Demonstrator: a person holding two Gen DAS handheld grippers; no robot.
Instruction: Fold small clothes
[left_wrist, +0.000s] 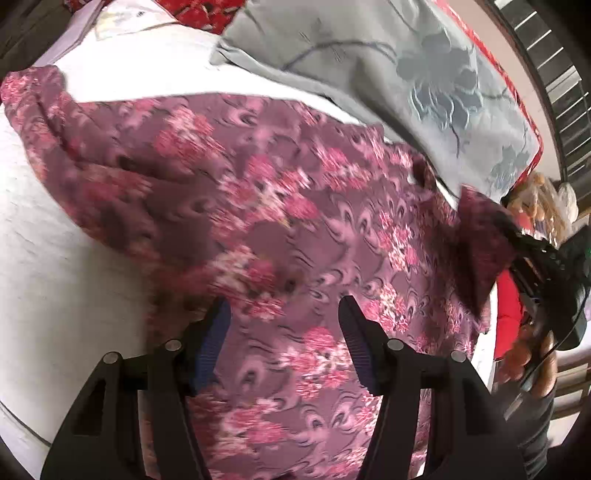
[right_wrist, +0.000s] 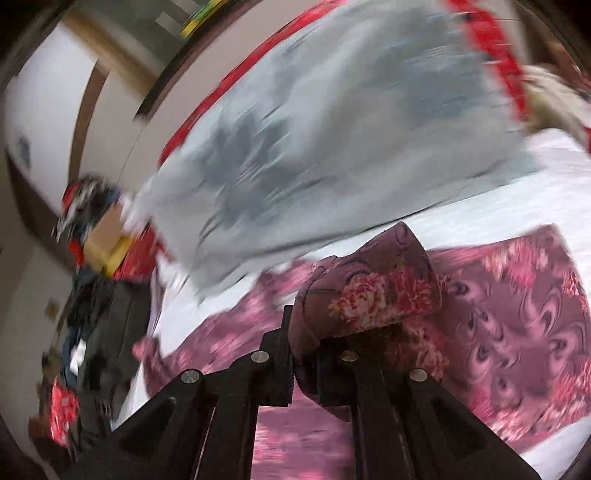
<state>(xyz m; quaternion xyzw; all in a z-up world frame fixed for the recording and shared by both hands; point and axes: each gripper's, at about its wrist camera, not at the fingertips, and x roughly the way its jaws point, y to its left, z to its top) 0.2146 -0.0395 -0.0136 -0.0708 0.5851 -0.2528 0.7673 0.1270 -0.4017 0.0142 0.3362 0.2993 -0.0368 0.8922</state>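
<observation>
Garment (left_wrist: 280, 206), purple with pink flowers, is lying spread on the white bed (left_wrist: 55, 240), under and ahead of the left tongs (left_wrist: 284, 314). These tongs are standing about half open above the cloth and are gripping nothing. The right tongs (right_wrist: 306, 354) are pinching a bunched edge of the garment, lifted off the bed. The step seems to be the first fold: next, this edge should be carried across and laid flat.

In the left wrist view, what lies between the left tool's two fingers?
Only the purple floral garment shows in the gap of the left tool, whose fingers stand apart without pinching it; nothing else lies there.
</observation>
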